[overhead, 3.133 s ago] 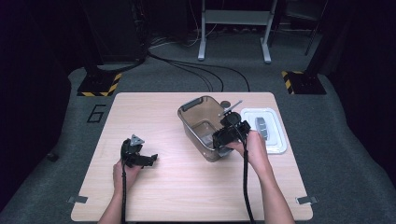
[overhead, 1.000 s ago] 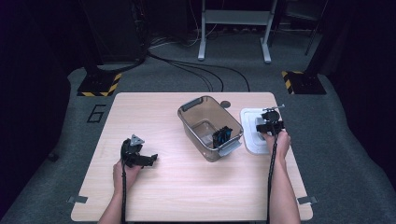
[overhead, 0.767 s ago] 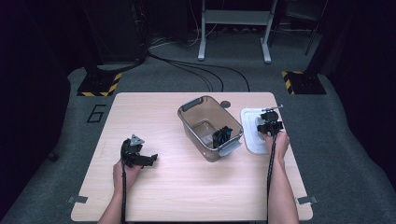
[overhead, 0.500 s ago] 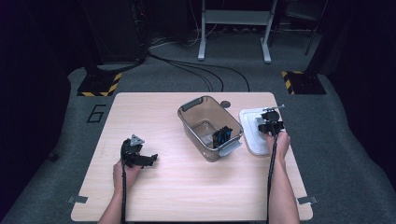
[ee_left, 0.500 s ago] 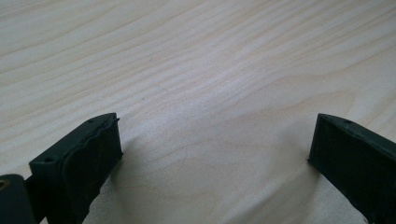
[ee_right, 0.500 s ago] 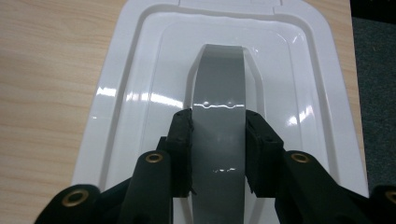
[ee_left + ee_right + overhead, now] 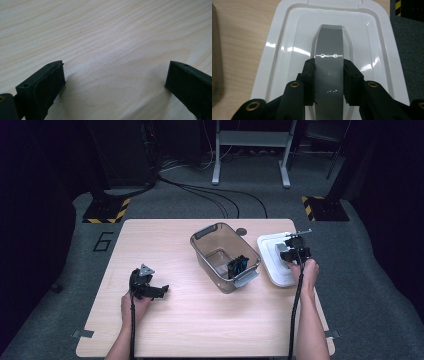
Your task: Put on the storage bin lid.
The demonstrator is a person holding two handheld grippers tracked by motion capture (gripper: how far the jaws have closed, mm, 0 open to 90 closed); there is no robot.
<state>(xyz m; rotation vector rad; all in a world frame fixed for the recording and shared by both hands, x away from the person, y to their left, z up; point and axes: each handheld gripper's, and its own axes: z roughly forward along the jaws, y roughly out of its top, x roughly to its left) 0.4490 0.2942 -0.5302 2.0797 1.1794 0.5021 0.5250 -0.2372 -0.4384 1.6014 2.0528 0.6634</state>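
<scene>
The left gripper (image 7: 159, 291) rests on the wooden table (image 7: 200, 320), jaws spread wide and empty. Right of the clear bin (image 7: 224, 255), the right gripper (image 7: 328, 82) clamps the white lid's (image 7: 287, 50) grey handle (image 7: 329, 52).

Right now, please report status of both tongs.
Right tongs shut on lid handle. Left tongs open on table. Bin beside lid.

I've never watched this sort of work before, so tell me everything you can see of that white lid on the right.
The white lid is glossy plastic, rectangular with rounded corners and stepped ridges. A grey handle arches along its middle. It lies flat near the right edge of the wooden table, beside the clear bin. The right tool has both jaws pressed against the handle's sides.
</scene>
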